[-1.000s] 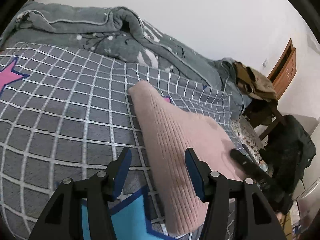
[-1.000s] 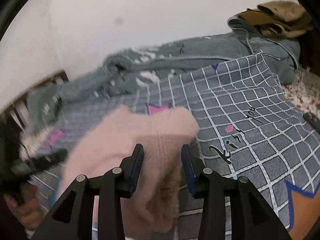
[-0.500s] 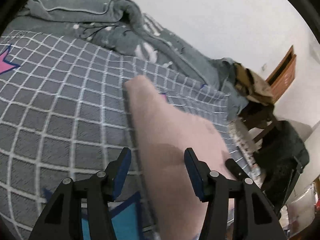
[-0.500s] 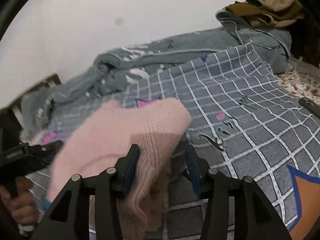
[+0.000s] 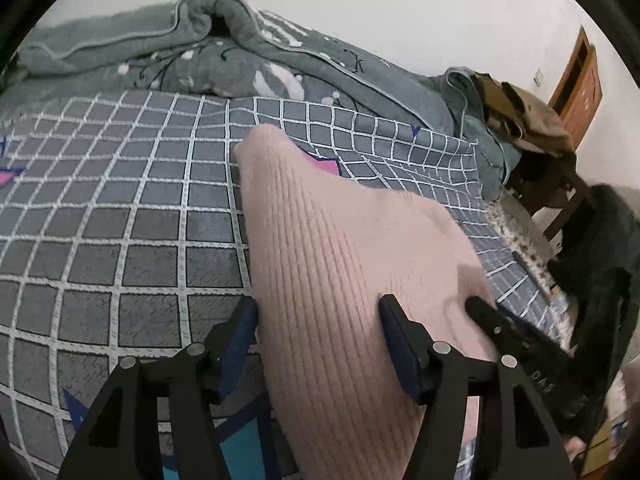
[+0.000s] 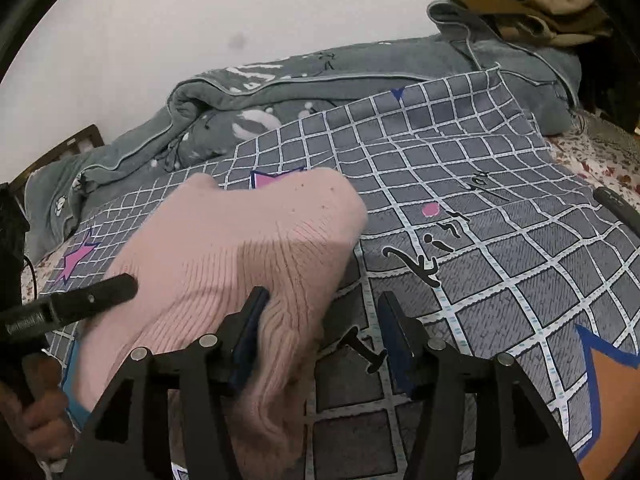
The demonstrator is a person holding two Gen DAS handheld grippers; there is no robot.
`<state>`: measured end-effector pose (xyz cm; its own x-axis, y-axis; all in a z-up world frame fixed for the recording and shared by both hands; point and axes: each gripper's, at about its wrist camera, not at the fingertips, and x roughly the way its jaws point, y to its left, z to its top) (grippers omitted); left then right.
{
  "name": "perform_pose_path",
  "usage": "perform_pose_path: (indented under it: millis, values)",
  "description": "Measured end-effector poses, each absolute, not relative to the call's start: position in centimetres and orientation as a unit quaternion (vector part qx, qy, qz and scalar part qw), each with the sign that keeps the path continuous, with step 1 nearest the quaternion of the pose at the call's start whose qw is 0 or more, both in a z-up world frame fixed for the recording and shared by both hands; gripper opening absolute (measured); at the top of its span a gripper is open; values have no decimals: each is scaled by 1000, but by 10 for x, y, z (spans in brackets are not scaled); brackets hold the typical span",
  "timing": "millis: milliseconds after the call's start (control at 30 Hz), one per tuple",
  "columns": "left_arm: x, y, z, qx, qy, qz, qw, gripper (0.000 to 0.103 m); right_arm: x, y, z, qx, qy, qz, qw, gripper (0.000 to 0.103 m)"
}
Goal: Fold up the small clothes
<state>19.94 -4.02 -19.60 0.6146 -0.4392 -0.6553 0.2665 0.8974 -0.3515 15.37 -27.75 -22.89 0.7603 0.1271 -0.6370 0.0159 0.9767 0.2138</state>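
A pink ribbed knit garment lies folded on the grey checked bedspread. It also shows in the right wrist view. My left gripper is open with its jaws wide apart over the garment's near part. My right gripper is open at the garment's right edge; its left finger rests against the knit and its right finger is over the bedspread. Each gripper shows in the other's view, the right one and the left one.
A rumpled grey duvet lies along the wall at the back. A wooden chair with brown and grey clothes and a dark garment stand at the bed's right end. A dark object lies at the right edge.
The right gripper's jaws have opened wider and let go of the garment, which has settled flatter on the bedspread. The left gripper has come closer over the garment.
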Motion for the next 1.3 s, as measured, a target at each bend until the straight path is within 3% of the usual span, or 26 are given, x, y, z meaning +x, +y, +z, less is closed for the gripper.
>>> perform_pose_path:
  millis: [467,767,867,967,1000,1067,1133,1300]
  values:
    - [253,-34,-185,-146,433,-216,863,62,215,-294,-219,167,413,106,889,55]
    - [273,-26,-215,-201,468,-248,824,62,231,-297,-243,199,438,126,867,58]
    - [275,-24,-219,-220,467,-258,817,58,232,-299,-247,212,440,138,862,59]
    - [272,-28,-214,-208,454,-256,828,47,234,-300,-250,220,442,154,856,60]
    - [270,-30,-211,-202,447,-255,833,44,234,-300,-250,222,443,160,854,59]
    - [269,-30,-205,-200,436,-255,840,40,234,-300,-251,244,439,184,845,41]
    - [270,-25,-199,-209,425,-260,841,38,234,-298,-247,260,428,189,845,32]
    - [277,1,-182,-221,399,-250,854,37,241,-271,-224,226,408,191,864,27]
